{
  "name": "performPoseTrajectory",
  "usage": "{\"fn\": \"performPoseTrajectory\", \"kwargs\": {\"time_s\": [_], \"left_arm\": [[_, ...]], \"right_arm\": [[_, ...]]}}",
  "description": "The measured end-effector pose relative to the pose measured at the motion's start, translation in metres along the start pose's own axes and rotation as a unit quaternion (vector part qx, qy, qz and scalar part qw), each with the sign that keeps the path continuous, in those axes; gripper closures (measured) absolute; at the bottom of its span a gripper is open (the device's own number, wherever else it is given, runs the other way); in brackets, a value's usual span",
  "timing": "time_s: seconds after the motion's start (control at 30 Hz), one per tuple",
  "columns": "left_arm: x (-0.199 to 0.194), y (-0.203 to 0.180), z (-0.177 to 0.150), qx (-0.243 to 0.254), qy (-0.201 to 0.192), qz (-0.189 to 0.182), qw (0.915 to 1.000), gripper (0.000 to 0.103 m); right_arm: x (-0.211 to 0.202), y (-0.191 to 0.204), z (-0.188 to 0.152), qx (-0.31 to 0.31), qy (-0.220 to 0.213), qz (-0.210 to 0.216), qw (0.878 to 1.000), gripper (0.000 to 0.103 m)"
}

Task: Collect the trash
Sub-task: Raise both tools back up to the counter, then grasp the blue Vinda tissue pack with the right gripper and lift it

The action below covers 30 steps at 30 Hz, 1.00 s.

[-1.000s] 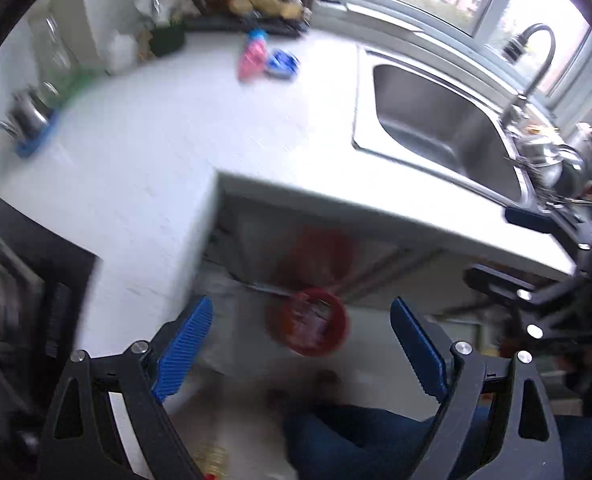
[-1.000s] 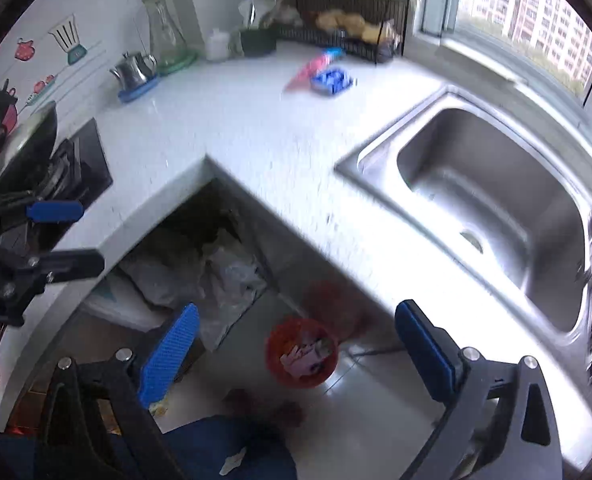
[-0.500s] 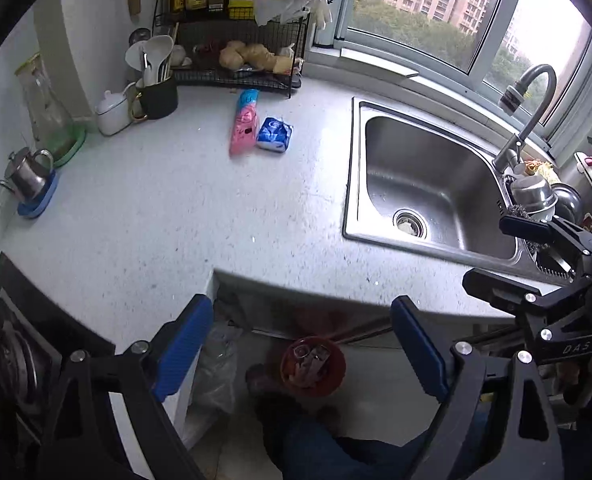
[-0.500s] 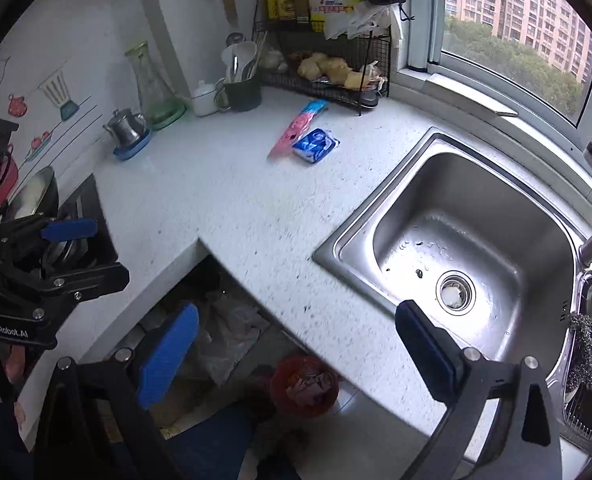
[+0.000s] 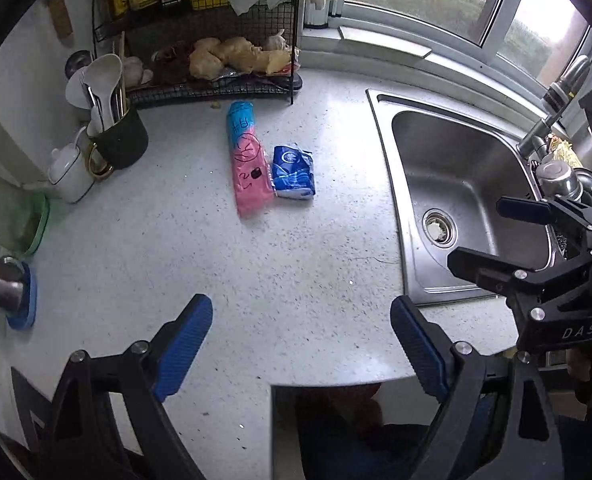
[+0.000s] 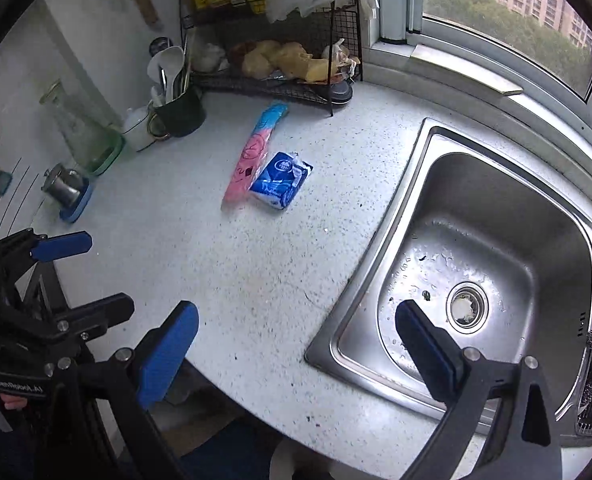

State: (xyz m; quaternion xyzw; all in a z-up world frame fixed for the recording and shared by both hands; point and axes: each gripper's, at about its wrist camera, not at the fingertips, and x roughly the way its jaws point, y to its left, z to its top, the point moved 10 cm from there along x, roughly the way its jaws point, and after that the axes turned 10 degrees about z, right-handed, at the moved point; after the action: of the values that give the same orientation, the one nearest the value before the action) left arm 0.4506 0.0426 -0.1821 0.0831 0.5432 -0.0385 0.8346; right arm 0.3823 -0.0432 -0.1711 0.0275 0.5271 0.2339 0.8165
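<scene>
Both views have swung up from the red bin under the surface | pink wrapper [image 5: 248, 168] touching blue packet [image 5: 294, 172] on surface [image 5: 176, 248], before rack [image 5: 216, 88] | left tool [image 5: 301, 346], right tool [image 6: 296, 354] wide open, empty

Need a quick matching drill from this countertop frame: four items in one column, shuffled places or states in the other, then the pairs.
Items
1. pink wrapper
2. blue packet
3. left gripper
4. dark green mug

Descriptions
A. holds white spoons
B. open, nothing between its fingers
C. lies flat, on the sink side of its neighbour
D. long, one end blue, reaches toward the wire rack

Pairs: 1-D, 2-C, 3-B, 4-A
</scene>
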Motion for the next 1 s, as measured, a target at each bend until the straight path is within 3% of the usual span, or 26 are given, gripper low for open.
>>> {"fn": "performPoseTrajectory", "kwargs": {"time_s": [0.13,0.37,0.57,0.63,1.0], "left_arm": [[0.034,0.024,0.021,0.019,0.026,0.015,0.9994,0.014],[0.086,0.046,0.048,0.017,0.059,-0.036,0.9974,0.014],[0.126,0.059,0.062,0.025,0.087,-0.065,0.9938,0.014],[0.137,0.065,0.068,0.020,0.094,-0.071,0.9929,0.014],[0.176,0.082,0.078,0.014,0.124,-0.075,0.9893,0.014]], "right_arm": [[0.022,-0.007,0.021,0.035,0.014,-0.007,0.999,0.004],[0.065,-0.014,0.050,0.065,0.048,-0.026,0.996,0.004],[0.105,-0.021,0.067,0.077,0.086,-0.041,0.992,0.015],[0.117,-0.022,0.075,0.081,0.096,-0.041,0.991,0.024],[0.168,-0.029,0.093,0.095,0.141,-0.042,0.985,0.032]]}}
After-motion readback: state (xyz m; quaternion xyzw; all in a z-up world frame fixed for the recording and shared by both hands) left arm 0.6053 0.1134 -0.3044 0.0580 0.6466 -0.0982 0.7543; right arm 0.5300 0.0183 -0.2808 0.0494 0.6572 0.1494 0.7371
